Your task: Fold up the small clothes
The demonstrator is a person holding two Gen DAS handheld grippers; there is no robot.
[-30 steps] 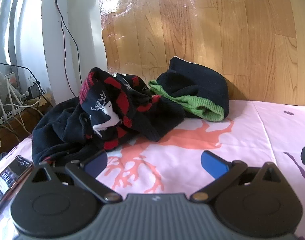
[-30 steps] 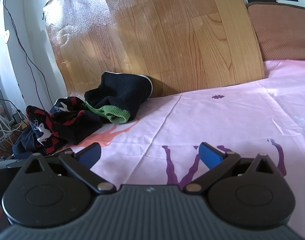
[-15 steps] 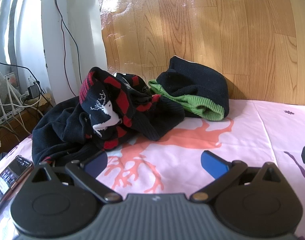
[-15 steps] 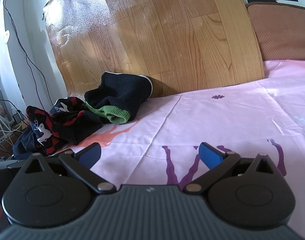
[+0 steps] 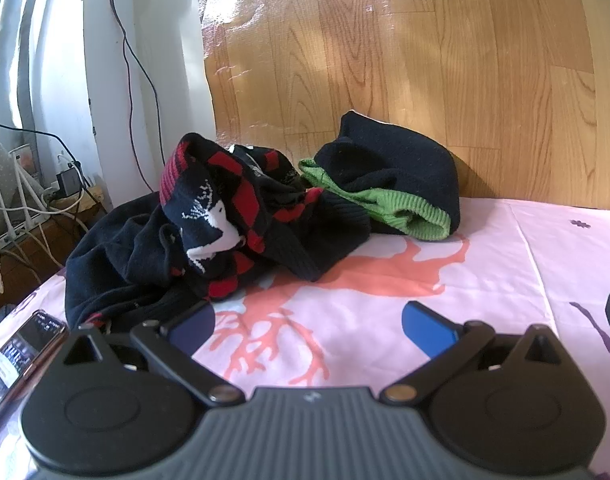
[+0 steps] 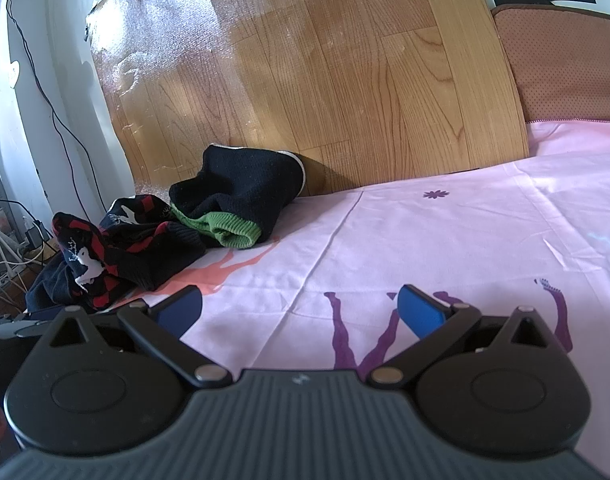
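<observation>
1. On the pink sheet (image 5: 505, 264), against the wood-grain panel (image 5: 465, 80), the clothes are lying in a loose heap toward the left, well ahead of both grippers.
2. Nearest the left gripper (image 5: 309, 322), a black and red knit (image 5: 225, 208) with a white deer motif is bunching over a plain dark garment (image 5: 117, 256); behind and to the right, a black piece with a green ribbed cuff (image 5: 385, 172) is slumping against the panel.
3. Judging by the soft folds and ribbing, these are looking like light, limp knits that will be sagging and stretching when lifted, not sliding, and nothing about them seems fragile.
4. The ribbed edges are offering the firmest hold: the green cuff, or the black ribbed hem lying lowest on the sheet, seems the place to pinch.
5. The pieces are overlapping, so lifting one will probably be dragging its neighbour along.
6. The left gripper's jaws are standing wide apart and empty, low over the coral print.
7. The right gripper (image 6: 301, 306) is likewise spread and holding nothing, facing bare sheet with the heap off to its left.
8. A phone (image 5: 21, 344) is lying at the sheet's left edge, near the dark garment.
</observation>
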